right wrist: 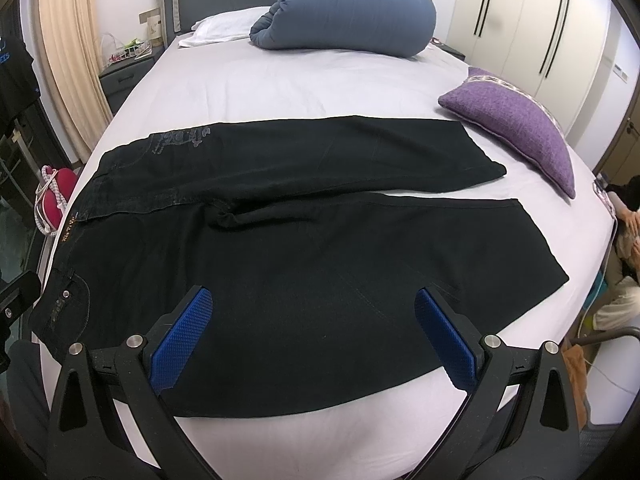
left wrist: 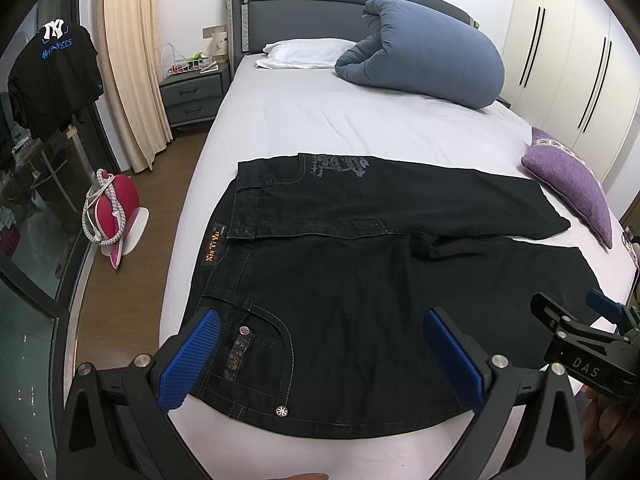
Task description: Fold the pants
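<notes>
Black pants (left wrist: 360,280) lie spread flat on the bed, waistband to the left, both legs running right. They also show in the right wrist view (right wrist: 320,248). My left gripper (left wrist: 320,356) is open and empty, hovering over the near hip and pocket. My right gripper (right wrist: 314,340) is open and empty, hovering over the near leg at about its middle. The right gripper also shows at the right edge of the left wrist view (left wrist: 580,320).
The bed (left wrist: 320,120) has a white sheet. A rolled blue duvet (left wrist: 424,52) and white pillow (left wrist: 304,52) lie at the head. A purple cushion (right wrist: 516,128) lies beside the far leg's hem. A nightstand (left wrist: 192,96) and red bag (left wrist: 116,208) stand left of the bed.
</notes>
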The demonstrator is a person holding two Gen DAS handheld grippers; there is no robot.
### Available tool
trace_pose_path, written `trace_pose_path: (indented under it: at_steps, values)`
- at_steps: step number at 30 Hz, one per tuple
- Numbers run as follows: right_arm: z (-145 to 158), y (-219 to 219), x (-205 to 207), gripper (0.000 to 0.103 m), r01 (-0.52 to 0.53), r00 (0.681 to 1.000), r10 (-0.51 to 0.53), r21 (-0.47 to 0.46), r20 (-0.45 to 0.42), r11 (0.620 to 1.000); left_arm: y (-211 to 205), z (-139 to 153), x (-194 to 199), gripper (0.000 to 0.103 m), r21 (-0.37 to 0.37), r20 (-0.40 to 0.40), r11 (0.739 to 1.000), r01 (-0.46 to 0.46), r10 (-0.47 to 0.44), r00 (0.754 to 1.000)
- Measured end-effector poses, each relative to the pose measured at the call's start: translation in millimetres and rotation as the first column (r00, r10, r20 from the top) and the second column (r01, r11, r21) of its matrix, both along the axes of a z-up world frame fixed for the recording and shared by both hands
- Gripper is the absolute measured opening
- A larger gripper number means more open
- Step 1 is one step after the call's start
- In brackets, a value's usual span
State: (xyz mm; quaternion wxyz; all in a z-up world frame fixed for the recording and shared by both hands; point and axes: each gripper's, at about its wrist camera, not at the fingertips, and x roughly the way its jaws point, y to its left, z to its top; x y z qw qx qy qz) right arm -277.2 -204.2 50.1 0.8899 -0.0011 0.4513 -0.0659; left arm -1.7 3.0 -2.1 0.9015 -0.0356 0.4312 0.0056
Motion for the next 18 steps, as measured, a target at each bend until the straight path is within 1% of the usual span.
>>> trace_pose_path:
  at_steps: [18]
  values:
    - [0.9, -0.1, 0.7, 0.103, -0.007, 1.000, 0.007, 0.001, -0.006, 1.000, 0.9, -1.1, 0.5, 0.103, -0.007, -0.004, 1.000, -0.001, 0.001, 1.000]
